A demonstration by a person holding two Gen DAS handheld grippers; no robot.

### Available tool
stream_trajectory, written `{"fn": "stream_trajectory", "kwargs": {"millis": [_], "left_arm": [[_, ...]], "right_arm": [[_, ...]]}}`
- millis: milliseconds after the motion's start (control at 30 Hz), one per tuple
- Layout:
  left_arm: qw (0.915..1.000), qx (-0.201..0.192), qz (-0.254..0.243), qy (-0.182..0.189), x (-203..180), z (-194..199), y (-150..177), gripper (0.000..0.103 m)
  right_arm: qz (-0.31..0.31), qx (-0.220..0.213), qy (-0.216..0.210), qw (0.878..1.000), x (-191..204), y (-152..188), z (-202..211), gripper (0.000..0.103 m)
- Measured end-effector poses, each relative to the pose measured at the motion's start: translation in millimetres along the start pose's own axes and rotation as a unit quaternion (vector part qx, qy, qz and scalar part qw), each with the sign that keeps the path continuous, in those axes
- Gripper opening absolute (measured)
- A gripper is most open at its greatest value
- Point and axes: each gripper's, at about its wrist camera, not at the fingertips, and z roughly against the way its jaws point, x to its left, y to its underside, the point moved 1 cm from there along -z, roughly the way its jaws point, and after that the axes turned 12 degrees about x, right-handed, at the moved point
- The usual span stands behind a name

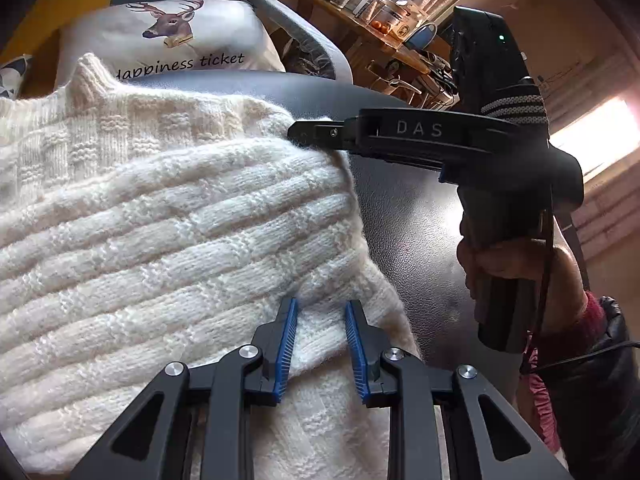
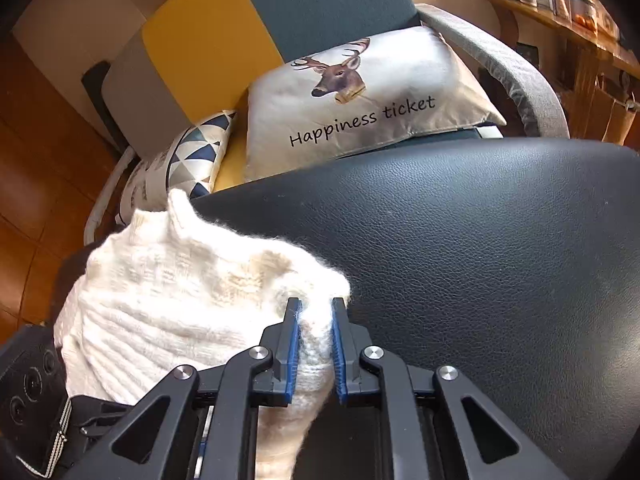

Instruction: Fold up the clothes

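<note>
A cream chunky-knit sweater lies on a black leather surface, with one layer folded over the rest. My left gripper has its blue pads around the near edge of that upper layer, with thick knit filling the gap between them. My right gripper comes in from the right and pinches the same layer's far corner. In the right wrist view the right gripper is shut on a bunched corner of the sweater. A person's hand holds the right gripper's handle.
Beyond the leather surface stands a chair with a deer cushion, a triangle-pattern cushion and a grey armrest. A cluttered wooden shelf is at the far right. The left gripper's body shows at the lower left.
</note>
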Motion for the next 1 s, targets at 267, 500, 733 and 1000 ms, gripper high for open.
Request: {"fn": "stream_trajectory", "kwargs": {"millis": [267,500,733,1000], "left_arm": [[0.9995,-0.022,0.010,0.019,11,31,-19,0.027],[0.9992,-0.026,-0.030,0.005,18,62,-91,0.058],[0.9941,0.050,-0.094,-0.022,-10,21,-128,0.062],[0.9885,0.089,-0.120,-0.022,-13,0,-135,0.062]], "right_arm": [[-0.050,0.020,-0.098,0.994,-21,24,28,0.030],[-0.179,0.035,-0.289,0.940,-43,124,39,0.068],[-0.290,-0.035,-0.363,0.885,-40,166,17,0.085],[-0.274,-0.066,-0.308,0.909,-14,158,7,0.076]]}}
